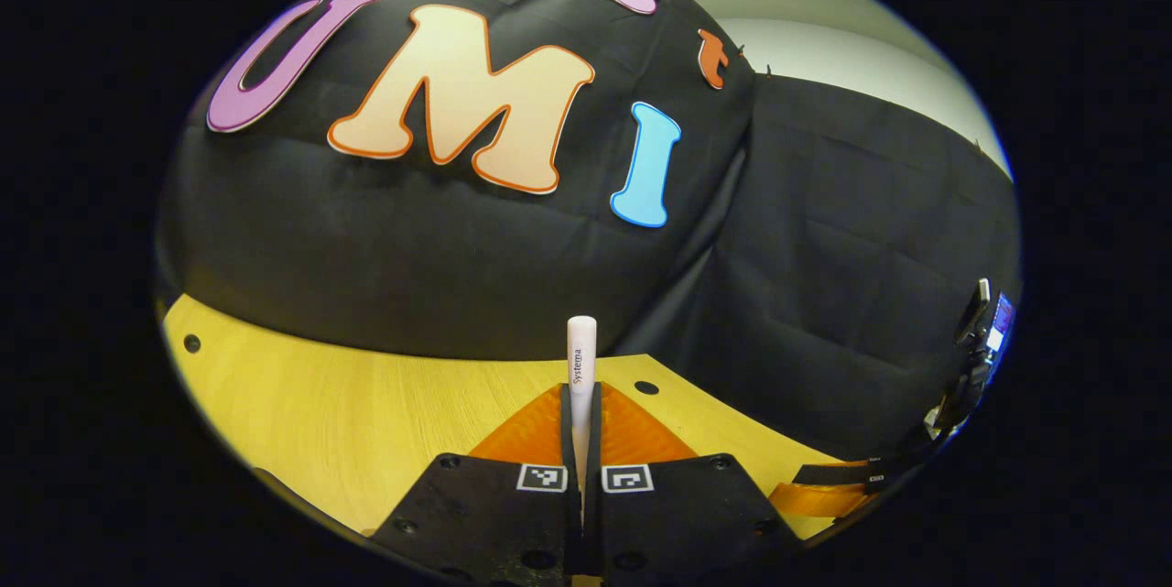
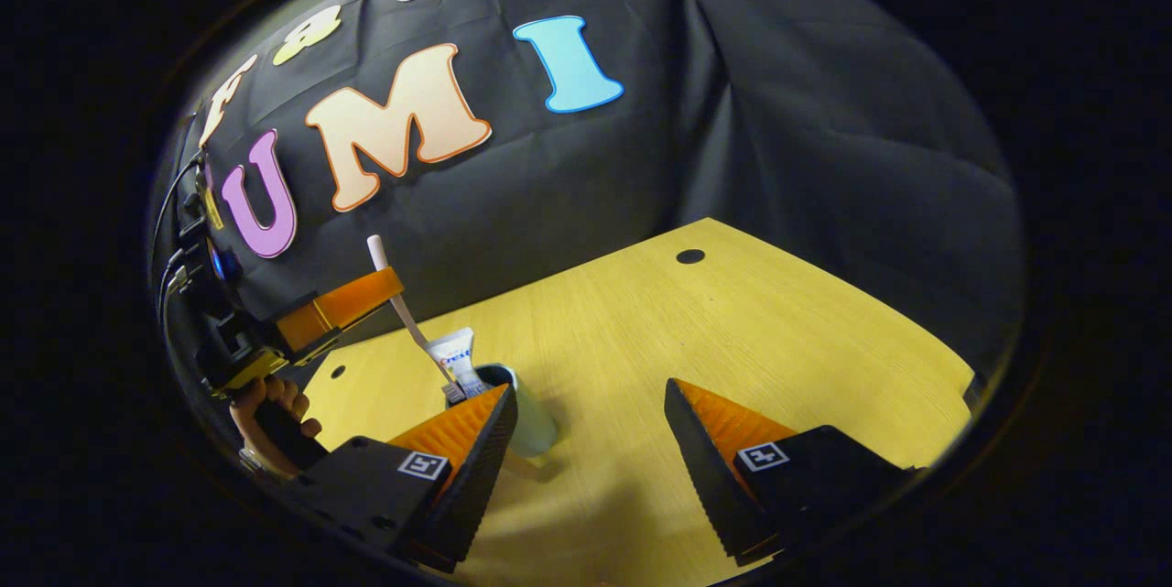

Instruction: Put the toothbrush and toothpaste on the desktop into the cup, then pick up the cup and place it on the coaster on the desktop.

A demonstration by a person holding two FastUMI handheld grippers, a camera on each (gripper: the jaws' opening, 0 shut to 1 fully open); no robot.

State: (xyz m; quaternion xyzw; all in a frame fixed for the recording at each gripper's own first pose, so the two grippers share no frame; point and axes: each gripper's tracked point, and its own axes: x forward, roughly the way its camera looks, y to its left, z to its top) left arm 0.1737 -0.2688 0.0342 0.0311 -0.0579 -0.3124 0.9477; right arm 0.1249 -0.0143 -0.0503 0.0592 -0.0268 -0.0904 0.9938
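Left gripper (image 1: 582, 440) clamped on slim white toothbrush (image 1: 581, 358), jaws nearly together. Right gripper (image 2: 586, 431) spread wide above yellow wood-grain desk (image 2: 732, 331), pale cup (image 2: 526, 418) with toothpaste (image 2: 455, 353) nearby.

Cup (image 2: 531, 422) half hidden behind orange finger (image 2: 458, 431).

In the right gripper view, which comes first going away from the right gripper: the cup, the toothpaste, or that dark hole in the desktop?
1. The cup, just behind the right gripper's left finger.
2. The toothpaste, standing in the cup on its far left side, barely farther.
3. The dark hole, far back on the desktop near the black cloth.
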